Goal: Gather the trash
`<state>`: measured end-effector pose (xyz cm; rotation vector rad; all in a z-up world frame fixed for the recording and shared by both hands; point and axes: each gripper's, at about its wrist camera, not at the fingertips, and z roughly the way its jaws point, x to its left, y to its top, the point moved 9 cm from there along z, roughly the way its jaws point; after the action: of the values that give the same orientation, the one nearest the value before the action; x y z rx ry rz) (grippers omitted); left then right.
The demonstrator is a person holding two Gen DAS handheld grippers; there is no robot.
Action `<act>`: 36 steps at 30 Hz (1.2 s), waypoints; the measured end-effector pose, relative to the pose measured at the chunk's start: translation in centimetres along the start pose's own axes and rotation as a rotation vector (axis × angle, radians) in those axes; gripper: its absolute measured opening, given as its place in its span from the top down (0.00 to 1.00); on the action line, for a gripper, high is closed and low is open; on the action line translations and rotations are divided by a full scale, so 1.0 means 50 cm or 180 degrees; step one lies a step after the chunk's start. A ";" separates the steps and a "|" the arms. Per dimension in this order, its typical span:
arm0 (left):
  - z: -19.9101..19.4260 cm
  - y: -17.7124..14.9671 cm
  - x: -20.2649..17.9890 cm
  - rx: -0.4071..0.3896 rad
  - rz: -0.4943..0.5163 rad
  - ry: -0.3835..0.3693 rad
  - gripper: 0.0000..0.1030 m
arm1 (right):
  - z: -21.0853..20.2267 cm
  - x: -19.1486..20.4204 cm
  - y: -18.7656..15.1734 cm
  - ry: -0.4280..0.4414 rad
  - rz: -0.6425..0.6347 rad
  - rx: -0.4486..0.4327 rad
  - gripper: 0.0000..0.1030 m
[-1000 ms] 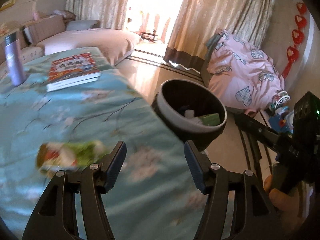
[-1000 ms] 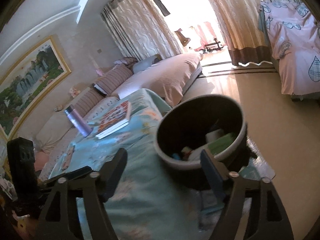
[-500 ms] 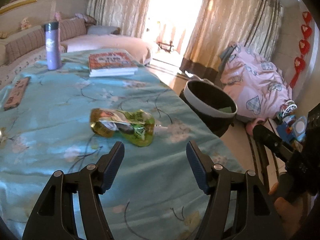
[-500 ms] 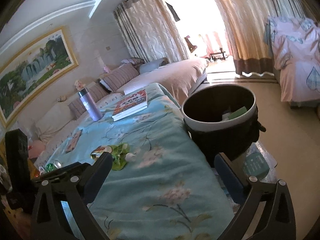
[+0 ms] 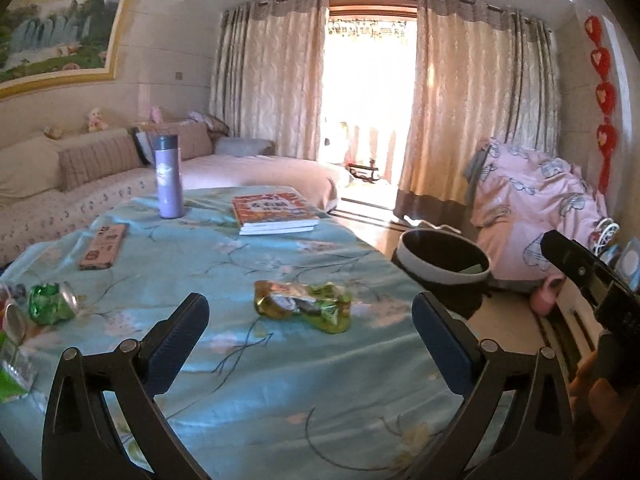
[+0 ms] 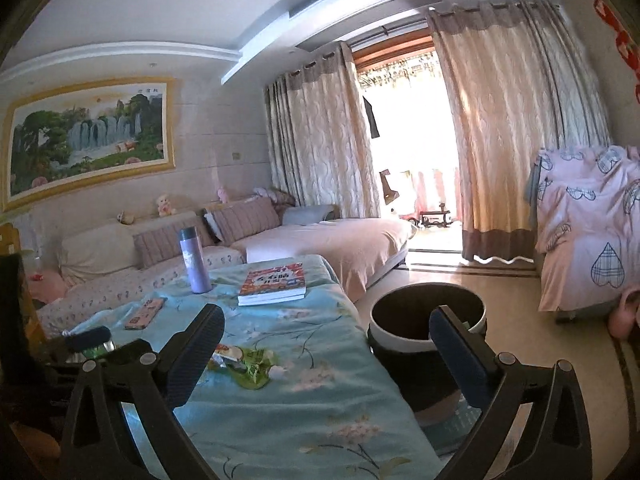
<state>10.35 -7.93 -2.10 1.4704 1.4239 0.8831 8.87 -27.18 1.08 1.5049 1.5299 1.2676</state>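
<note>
A crumpled green and gold snack wrapper [image 5: 304,307] lies on the blue flowered tablecloth [image 5: 280,392]; it also shows in the right wrist view [image 6: 248,364]. My left gripper [image 5: 310,344] is open and empty, hovering just in front of the wrapper. My right gripper [image 6: 326,354] is open and empty, raised above the table's right edge. The black trash bin with a white rim [image 5: 444,264] stands on the floor right of the table and also shows in the right wrist view [image 6: 404,336]. More crumpled green trash and cans [image 5: 50,304] lie at the table's left edge.
A purple flask [image 5: 169,178], a red book [image 5: 274,210] and a pink flat pack [image 5: 103,246] sit at the table's far side. A sofa [image 6: 320,240] runs behind. A chair draped in pink cloth [image 5: 532,216] stands beyond the bin.
Both grippers have pulled back and risen away from the bin. The wrapper now lies ahead of the left gripper. More of the table and room is in view.
</note>
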 end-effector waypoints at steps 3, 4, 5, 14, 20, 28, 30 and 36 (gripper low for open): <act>0.004 -0.015 0.011 0.0001 0.0020 0.0098 0.00 | 0.005 0.004 -0.021 0.0007 -0.0031 0.0010 0.00; 0.005 -0.018 0.015 -0.0001 0.0034 0.0134 0.00 | 0.006 0.004 -0.027 0.0004 -0.0035 0.0034 0.00; 0.006 -0.022 0.017 -0.0004 0.0054 0.0171 0.00 | 0.009 0.005 -0.034 0.0008 -0.0034 0.0065 0.00; 0.002 -0.038 0.028 -0.0065 0.0171 0.0417 0.00 | 0.013 0.011 -0.062 0.0063 0.0011 0.0164 0.00; -0.004 -0.038 0.039 -0.0099 0.0147 0.0498 0.00 | 0.015 0.014 -0.068 0.0062 0.0008 0.0178 0.00; -0.013 -0.037 0.041 -0.0136 0.0167 0.0544 0.00 | 0.014 0.018 -0.074 0.0063 -0.0005 0.0177 0.00; -0.017 -0.036 0.041 -0.0152 0.0160 0.0565 0.00 | 0.014 0.018 -0.074 0.0064 -0.0001 0.0182 0.00; -0.021 -0.033 0.047 -0.0191 0.0149 0.0627 0.00 | 0.015 0.020 -0.077 0.0066 -0.0021 0.0192 0.00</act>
<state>9.01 -5.56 -3.45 1.4073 1.4963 1.1160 8.03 -25.61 -2.54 1.5277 1.5984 1.2469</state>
